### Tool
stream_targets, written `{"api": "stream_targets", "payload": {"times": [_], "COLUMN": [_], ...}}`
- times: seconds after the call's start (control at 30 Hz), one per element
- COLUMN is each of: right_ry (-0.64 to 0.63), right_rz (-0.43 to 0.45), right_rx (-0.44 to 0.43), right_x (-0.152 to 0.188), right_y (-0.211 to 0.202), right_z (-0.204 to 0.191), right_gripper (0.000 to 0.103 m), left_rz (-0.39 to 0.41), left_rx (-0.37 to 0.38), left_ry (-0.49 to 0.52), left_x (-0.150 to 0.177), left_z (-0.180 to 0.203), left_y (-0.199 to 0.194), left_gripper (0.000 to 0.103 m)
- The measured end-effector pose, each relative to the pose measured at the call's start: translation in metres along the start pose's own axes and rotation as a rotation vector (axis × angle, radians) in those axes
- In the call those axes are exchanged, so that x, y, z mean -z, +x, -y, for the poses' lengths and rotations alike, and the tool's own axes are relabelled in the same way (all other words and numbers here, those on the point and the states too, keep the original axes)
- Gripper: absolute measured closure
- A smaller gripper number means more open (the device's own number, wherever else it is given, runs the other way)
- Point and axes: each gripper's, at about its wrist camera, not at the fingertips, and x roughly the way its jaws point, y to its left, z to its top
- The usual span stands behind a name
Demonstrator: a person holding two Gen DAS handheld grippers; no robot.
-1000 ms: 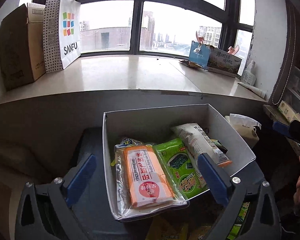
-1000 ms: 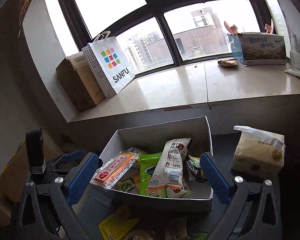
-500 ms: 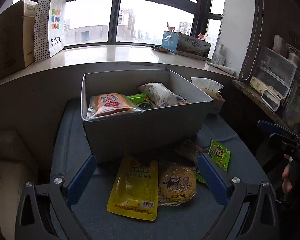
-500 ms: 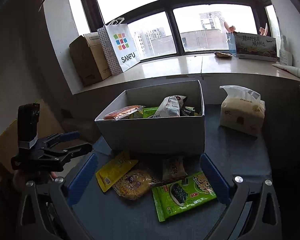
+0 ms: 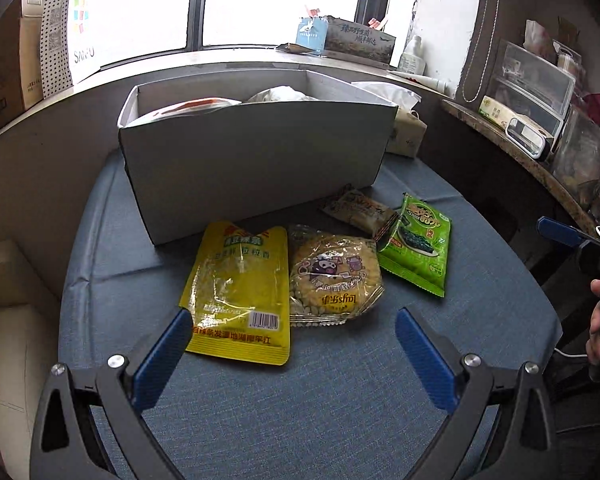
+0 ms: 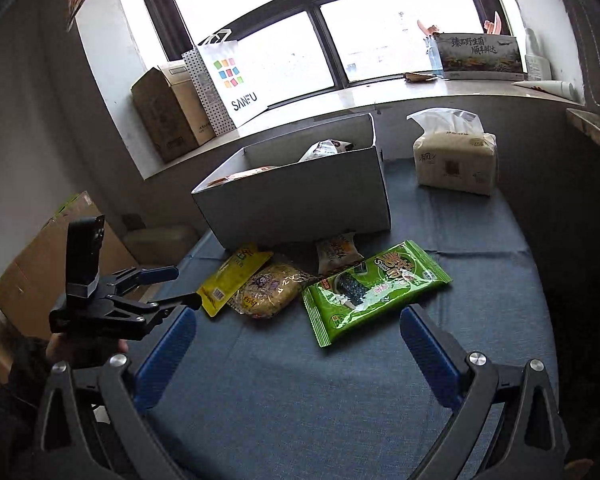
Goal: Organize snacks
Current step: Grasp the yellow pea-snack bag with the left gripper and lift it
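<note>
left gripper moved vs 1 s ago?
Yes. The left gripper has pulled back and down from over the box: that view earlier looked into the box, now at its front wall and the yellow packet.

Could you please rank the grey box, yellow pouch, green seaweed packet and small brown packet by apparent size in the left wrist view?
1. Grey box, largest.
2. Yellow pouch.
3. Green seaweed packet, though it lies farther away, so its order with the pouch is unsure.
4. Small brown packet, smallest and partly covered.

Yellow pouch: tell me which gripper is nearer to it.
Left. The left gripper hangs open right at the yellow pouch; the right gripper faces the green packet alongside.
</note>
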Motion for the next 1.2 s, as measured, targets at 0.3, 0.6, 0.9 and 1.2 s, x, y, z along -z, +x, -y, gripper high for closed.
{"api": "stream_targets", "payload": {"times": [0.3,0.6,0.9,1.2], "right_ry": [-0.001,-0.014,-0.002,-0.116], "right_rz": [-0.008,-0.034,-0.034,-0.098], "right_rx": [0.003,0.018,0.017,0.025], "right_x": [0.004,0.008,0.009,0.005], "right_y": [0.002,0.009,0.009,0.038], "right_z": [-0.001,-0.004,-0.003,-0.013], "right_gripper": [0.0,0.0,0.0,0.0], "left_rz": [-0.085,-0.146,-0.115,-0.001], "left_rx": [0.037,-0.079,-0.1,-0.028], "left_ry": [-0.193,-0.098,-0.031,-0.073], "left_x": [-0.02,-0.04,-0.036,-0.018], "left_z": [-0.052,-0.038,-0.039,-0.044], "left_y": [0.05,0.092,0.083,0.019], "left_gripper": [0.0,0.0,0.052,0.06]}}
